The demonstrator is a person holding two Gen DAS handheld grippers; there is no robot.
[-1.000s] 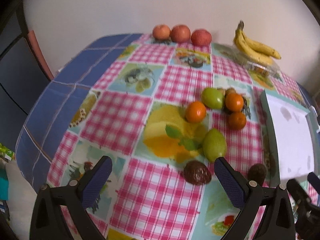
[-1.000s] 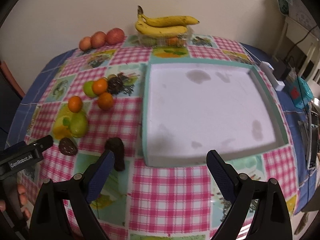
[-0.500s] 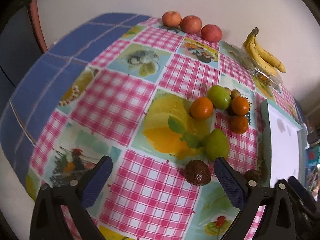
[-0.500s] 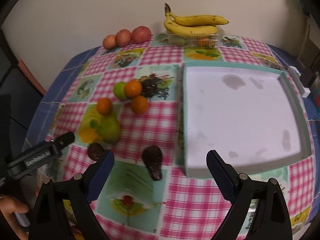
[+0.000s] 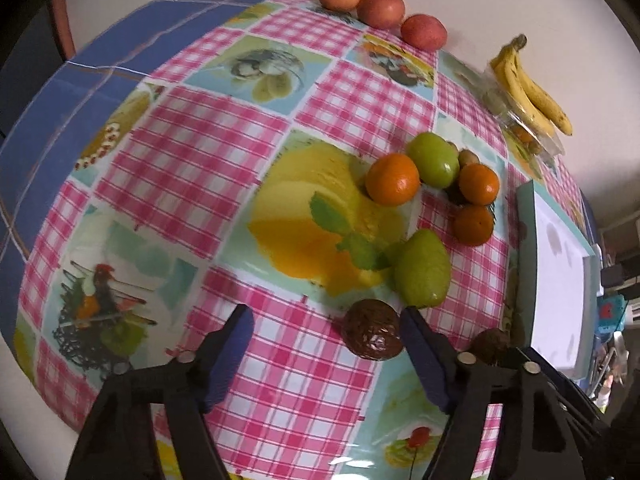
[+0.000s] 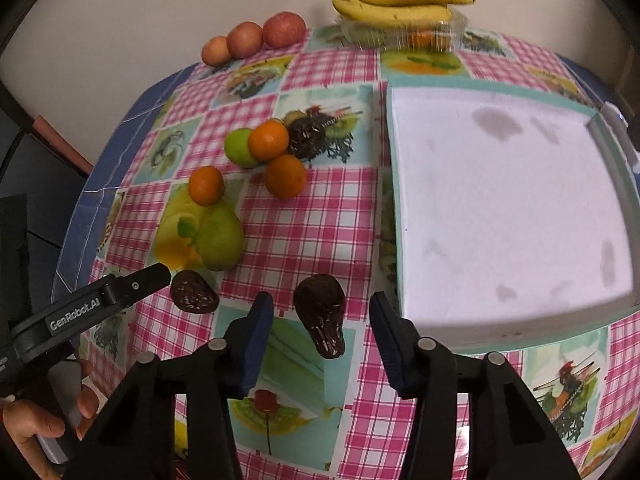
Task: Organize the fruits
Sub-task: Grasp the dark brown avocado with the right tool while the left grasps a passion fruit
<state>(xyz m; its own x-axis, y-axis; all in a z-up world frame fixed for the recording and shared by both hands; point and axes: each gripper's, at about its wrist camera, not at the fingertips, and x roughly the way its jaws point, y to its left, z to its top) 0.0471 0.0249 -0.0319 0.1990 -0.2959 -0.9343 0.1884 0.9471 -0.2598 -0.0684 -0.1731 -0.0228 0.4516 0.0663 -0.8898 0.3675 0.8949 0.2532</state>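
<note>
Both views nearer the checked tablecloth (image 6: pixel 316 216), pale wall (image 6: pixel 120 8) behind.

Both tools are spread wide. The left tool (image 5: pixel 326 334) fills the lower frame of its view; the right tool (image 6: pixel 320 322) sits lower centre, left tool's tip at lower left.

My right gripper (image 6: pixel 320 320) has its blue fingers wide apart with a dark brown fruit (image 6: pixel 322 320) lying between them, and the big tray (image 6: pixel 394 200) wall stands close on the right. My left gripper (image 5: pixel 326 330) has bare cloth between its fingers. A round brown fruit (image 5: pixel 372 334) sits just inside its right finger, and a green fruit (image 5: pixel 422 268) blocks the way beyond.
</note>
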